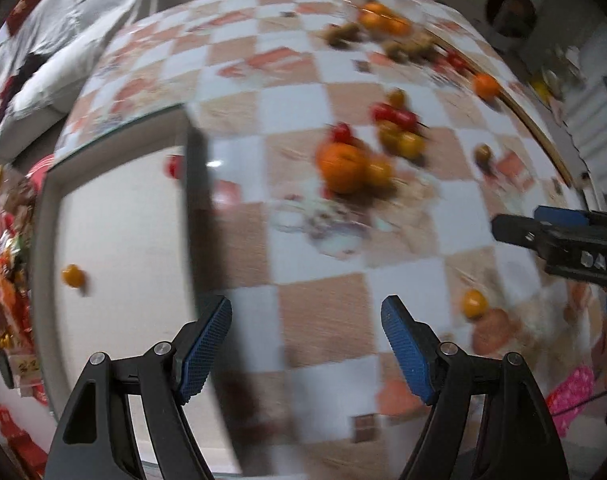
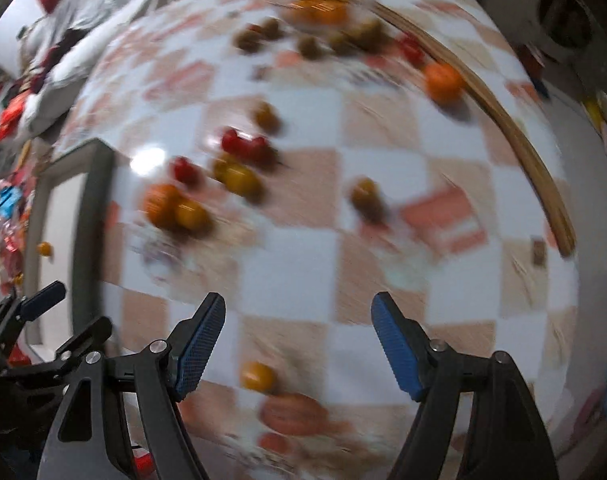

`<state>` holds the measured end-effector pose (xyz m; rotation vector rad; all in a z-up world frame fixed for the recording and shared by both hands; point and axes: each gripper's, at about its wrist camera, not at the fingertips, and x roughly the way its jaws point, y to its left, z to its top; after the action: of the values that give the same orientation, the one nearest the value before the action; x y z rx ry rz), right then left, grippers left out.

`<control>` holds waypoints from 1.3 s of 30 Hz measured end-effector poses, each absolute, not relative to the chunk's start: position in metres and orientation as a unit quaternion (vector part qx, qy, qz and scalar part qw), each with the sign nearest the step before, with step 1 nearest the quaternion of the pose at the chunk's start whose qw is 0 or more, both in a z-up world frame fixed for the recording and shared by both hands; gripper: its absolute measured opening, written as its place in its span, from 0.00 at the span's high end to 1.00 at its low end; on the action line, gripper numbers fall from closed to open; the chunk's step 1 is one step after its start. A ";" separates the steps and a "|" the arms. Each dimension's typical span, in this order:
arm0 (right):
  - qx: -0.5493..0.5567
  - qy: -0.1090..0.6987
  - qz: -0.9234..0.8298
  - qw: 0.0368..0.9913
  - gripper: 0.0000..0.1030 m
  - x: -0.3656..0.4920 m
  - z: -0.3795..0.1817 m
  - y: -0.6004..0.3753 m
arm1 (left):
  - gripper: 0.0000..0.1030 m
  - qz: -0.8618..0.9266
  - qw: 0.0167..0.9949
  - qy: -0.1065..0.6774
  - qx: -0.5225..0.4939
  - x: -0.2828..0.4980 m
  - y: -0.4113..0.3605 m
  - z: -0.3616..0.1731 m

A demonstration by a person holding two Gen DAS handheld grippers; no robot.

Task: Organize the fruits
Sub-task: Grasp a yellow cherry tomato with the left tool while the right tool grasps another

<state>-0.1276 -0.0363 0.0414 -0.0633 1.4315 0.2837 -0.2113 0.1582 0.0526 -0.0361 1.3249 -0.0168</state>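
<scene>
Both my wrist views are smeared with motion blur, so I can only sort the fruit by colour and rough size, and the small brownish pieces at the far end of the checkered tablecloth [image 1: 315, 312] I cannot name at all. The white tray [image 1: 123, 240] is cut off by the left edge of the left view, and only a sliver of it shows in the right view. My left gripper [image 1: 305, 350] is spread wide with nothing between its blue pads, hanging over bare cloth beside the tray's dark rim. My right gripper [image 2: 297, 346] is likewise released and empty; its black body pokes into the left view from the right. One small orange fruit [image 1: 72, 276] lies in the tray, well to the left of the left gripper. The large orange [image 1: 340, 168] with yellow and red small fruit around it lies on the cloth ahead of both grippers, well apart from them. A lone yellow fruit [image 2: 258, 376] lies near the right gripper, just below and between its fingers in that view.
</scene>
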 end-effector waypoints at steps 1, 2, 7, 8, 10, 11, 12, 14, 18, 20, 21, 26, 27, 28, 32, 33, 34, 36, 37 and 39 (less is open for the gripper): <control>-0.026 0.655 0.122 0.745 0.24 -0.127 0.039 -0.044 | 0.24 -0.015 0.787 0.616 -0.016 -0.212 0.151 0.052; -0.025 0.655 0.117 0.746 0.24 -0.127 0.038 -0.050 | 0.24 -0.023 0.786 0.618 -0.015 -0.213 0.143 0.051; -0.021 0.652 0.110 0.750 0.24 -0.118 0.034 -0.066 | 0.24 -0.051 0.782 0.621 -0.010 -0.213 0.106 0.046; -0.022 0.650 0.112 0.752 0.24 -0.116 0.035 -0.066 | 0.24 -0.055 0.782 0.621 -0.011 -0.213 0.101 0.046; -0.028 0.645 0.118 0.754 0.24 -0.110 0.033 -0.067 | 0.24 -0.059 0.781 0.621 -0.011 -0.212 0.090 0.043; -0.031 0.642 0.122 0.756 0.24 -0.106 0.033 -0.066 | 0.24 -0.059 0.781 0.622 -0.012 -0.211 0.086 0.041; -0.034 0.639 0.126 0.758 0.24 -0.102 0.033 -0.066 | 0.24 -0.058 0.781 0.622 -0.014 -0.211 0.083 0.040; -0.039 0.633 0.136 0.761 0.24 -0.094 0.032 -0.064 | 0.24 -0.052 0.780 0.623 -0.018 -0.208 0.077 0.036; -0.053 0.628 0.148 0.762 0.24 -0.080 0.026 -0.057 | 0.24 -0.033 0.777 0.628 -0.025 -0.204 0.070 0.027; -0.060 0.624 0.154 0.764 0.24 -0.076 0.024 -0.053 | 0.24 -0.026 0.775 0.631 -0.026 -0.203 0.066 0.023; -0.064 0.622 0.158 0.765 0.25 -0.074 0.022 -0.051 | 0.24 -0.023 0.773 0.633 -0.026 -0.202 0.064 0.021; -0.081 0.616 0.169 0.765 0.38 -0.066 0.016 -0.040 | 0.24 -0.007 0.768 0.640 -0.024 -0.203 0.054 0.015; -0.084 0.615 0.171 0.765 0.41 -0.065 0.015 -0.039 | 0.24 -0.005 0.768 0.640 -0.023 -0.202 0.051 0.015; -0.087 0.613 0.171 0.766 0.42 -0.065 0.015 -0.037 | 0.26 -0.004 0.767 0.641 -0.021 -0.202 0.049 0.014; -0.101 0.606 0.171 0.770 0.47 -0.064 0.014 -0.032 | 0.35 0.007 0.767 0.642 -0.008 -0.201 0.037 0.013; -0.103 0.605 0.169 0.771 0.50 -0.064 0.014 -0.032 | 0.39 0.007 0.766 0.643 -0.011 -0.200 0.035 0.013; -0.104 0.606 0.167 0.771 0.54 -0.063 0.014 -0.032 | 0.44 0.008 0.767 0.642 -0.010 -0.200 0.033 0.014; -0.106 0.605 0.164 0.772 0.63 -0.061 0.014 -0.032 | 0.54 0.007 0.767 0.642 -0.007 -0.200 0.029 0.016; -0.107 0.604 0.166 0.772 0.69 -0.059 0.014 -0.030 | 0.62 0.008 0.766 0.642 -0.005 -0.200 0.028 0.017; -0.100 0.606 0.176 0.769 0.77 -0.059 0.014 -0.030 | 0.68 0.009 0.763 0.647 -0.015 -0.198 0.027 0.018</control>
<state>-0.0588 -0.0303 0.0144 -0.2164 1.3142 0.3820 -0.1975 0.0274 0.0179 -0.0326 1.4062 0.0204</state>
